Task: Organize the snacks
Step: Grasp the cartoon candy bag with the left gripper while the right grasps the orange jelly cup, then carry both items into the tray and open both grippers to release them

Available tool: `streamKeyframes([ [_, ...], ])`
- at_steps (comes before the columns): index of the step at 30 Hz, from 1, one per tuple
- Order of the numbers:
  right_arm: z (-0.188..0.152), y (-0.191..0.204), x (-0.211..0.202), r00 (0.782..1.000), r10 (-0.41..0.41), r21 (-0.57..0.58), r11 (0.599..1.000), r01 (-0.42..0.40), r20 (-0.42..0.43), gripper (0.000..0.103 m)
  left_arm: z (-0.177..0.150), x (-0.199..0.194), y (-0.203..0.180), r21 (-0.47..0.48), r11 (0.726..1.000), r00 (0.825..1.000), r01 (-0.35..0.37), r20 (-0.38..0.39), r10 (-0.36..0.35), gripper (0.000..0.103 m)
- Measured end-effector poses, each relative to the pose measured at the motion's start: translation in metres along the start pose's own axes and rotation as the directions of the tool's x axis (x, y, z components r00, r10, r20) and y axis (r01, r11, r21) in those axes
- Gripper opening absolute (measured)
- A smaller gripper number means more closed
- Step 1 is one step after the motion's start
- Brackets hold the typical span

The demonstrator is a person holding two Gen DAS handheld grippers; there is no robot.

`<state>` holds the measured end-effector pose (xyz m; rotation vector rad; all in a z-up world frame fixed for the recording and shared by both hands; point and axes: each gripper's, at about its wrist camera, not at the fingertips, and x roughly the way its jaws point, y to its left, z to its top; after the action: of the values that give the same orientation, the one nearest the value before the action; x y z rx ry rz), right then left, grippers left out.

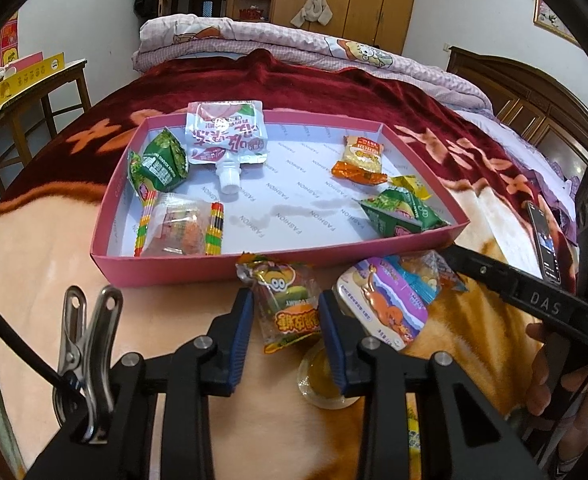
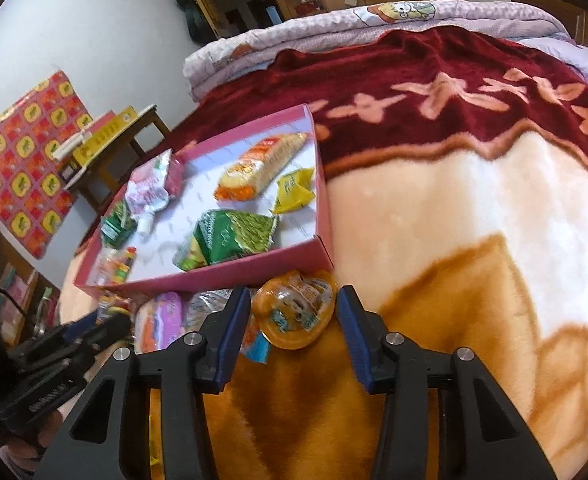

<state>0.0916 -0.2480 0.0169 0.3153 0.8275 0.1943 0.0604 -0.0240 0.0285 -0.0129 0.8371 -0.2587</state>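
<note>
A pink box (image 1: 165,268) lies on the bed and holds several snacks: a white spout pouch (image 1: 225,140), green packets (image 1: 159,164), a clear striped candy bag (image 1: 181,228) and an orange cracker pack (image 1: 360,160). My left gripper (image 1: 285,312) is open, its jaws on either side of a gummy candy bag (image 1: 287,304) lying just in front of the box. A purple tin (image 1: 386,304) and a jelly cup (image 1: 322,380) lie beside it. My right gripper (image 2: 294,316) is open around an orange jelly cup (image 2: 294,312) by the box's near corner (image 2: 322,248).
The bed carries a red and cream blanket (image 2: 454,200) and a folded pink quilt (image 1: 294,44) at the far end. A phone (image 1: 544,240) lies on the blanket to the right. A wooden side table (image 1: 33,96) with yellow boxes stands at the left.
</note>
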Motion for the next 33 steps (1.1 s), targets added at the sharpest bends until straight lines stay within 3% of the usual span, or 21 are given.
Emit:
streamKeyframes([
  [18, 0.003, 0.008, 0.004, 0.998, -0.068, -0.059, 0.996, 0.068, -0.007, 0.042, 0.001, -0.005, 0.000, 0.002, 1.000, 1.000, -0.002, 0.008, 0.002, 0.034],
  [33, -0.004, 0.028, -0.027, 0.999, 0.005, -0.066, 0.998, -0.003, 0.033, 0.041, 0.002, -0.031, 0.002, -0.002, 1.000, 0.998, 0.002, 0.056, -0.002, 0.031],
])
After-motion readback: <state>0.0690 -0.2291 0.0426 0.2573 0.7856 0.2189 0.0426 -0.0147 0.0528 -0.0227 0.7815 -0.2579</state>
